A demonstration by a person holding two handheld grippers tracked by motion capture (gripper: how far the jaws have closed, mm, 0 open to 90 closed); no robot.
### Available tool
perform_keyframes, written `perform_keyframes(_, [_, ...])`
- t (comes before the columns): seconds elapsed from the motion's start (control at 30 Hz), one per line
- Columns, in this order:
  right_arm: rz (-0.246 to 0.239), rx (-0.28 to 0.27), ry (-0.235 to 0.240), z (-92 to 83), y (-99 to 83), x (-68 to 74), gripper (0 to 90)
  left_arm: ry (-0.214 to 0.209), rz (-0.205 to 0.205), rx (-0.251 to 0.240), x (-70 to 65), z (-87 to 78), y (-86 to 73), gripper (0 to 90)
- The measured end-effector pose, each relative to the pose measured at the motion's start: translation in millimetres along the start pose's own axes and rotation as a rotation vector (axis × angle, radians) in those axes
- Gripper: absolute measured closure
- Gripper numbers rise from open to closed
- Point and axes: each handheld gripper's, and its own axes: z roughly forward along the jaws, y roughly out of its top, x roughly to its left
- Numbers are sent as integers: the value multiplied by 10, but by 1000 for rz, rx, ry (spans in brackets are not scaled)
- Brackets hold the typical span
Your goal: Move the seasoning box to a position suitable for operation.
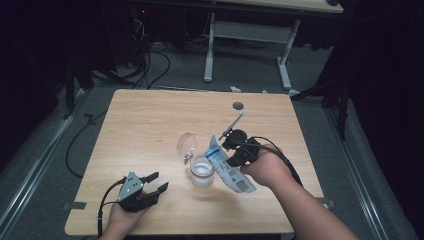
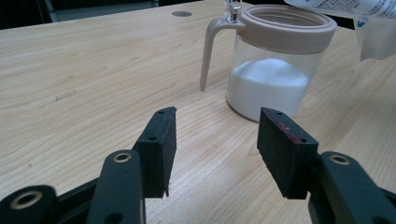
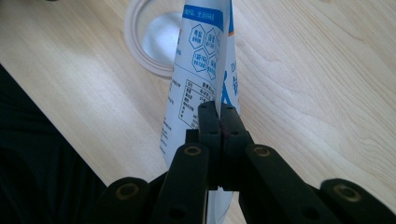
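Pouring step, as it looks: right claw [image 1: 234, 146] is clamped tight on a white-and-blue printed bag [image 1: 227, 167], pads pinching the flat film w/ nothing else between them; the bag tilts w/ its upper end toward the open jar [image 1: 202, 171]. The jar sits near the middle of the surface [image 1: 150, 120], clear glass w/ a beige rim and handle, part full of white powder [image 2: 268, 84]; its round lid [image 1: 186, 144] lies flat just beside it at approx 11 o'clock, and a small tool w/ a light handle [image 1: 235, 122] lies at approx 1 o'clock. Left claw [image 1: 154, 182] rests on the surface at the jar's 8 o'clock, jaws apart and empty, aimed at the jar. To do it well: keep the bag's mouth right over the rim, tip slowly so powder doesn't dump or spill, don't loosen the pinch. Prob worth bringing the left claw in to steady the jar by its handle side, since a nudge from the bag could shift it.
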Motion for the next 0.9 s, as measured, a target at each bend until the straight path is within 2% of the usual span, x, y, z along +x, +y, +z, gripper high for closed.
perform_keyframes(0.37, [50, 6, -25, 61, -100, -201, 900, 6, -4, 4, 18, 4, -14, 477])
perform_keyframes(0.4, [83, 14, -23, 63, -111, -200, 900, 6, -7, 3, 16, 5, -15, 477])
perform_keyframes(0.47, [99, 18, -28, 73, -127, -227, 900, 6, -8, 3, 15, 5, -16, 478])
perform_keyframes(0.5, [83, 11, -30, 86, -136, -264, 900, 6, -8, 3, 15, 5, -16, 478])
perform_keyframes(0.57, [96, 11, -33, 95, -153, -298, 900, 6, -5, 8, 16, 3, -17, 478])
perform_keyframes(0.6, [86, 10, -39, 101, -160, -326, 900, 7, -2, 10, 17, 3, -18, 478])
perform_keyframes(0.63, [115, 14, -41, 103, -172, -329, 900, 6, -3, 11, 17, 4, -19, 478])
perform_keyframes(0.67, [98, 8, -43, 109, -181, -367, 900, 6, -4, 11, 17, 4, -20, 478])
perform_keyframes(0.7, [119, 12, -45, 109, -191, -379, 900, 6, -4, 12, 18, 5, -21, 478])
perform_keyframes(0.73, [100, 6, -51, 115, -198, -415, 900, 6, -4, 12, 18, 5, -21, 478])
perform_keyframes(0.9, [122, 13, -69, 147, -250, -536, 900, 6, -6, 9, 17, 2, -18, 479])
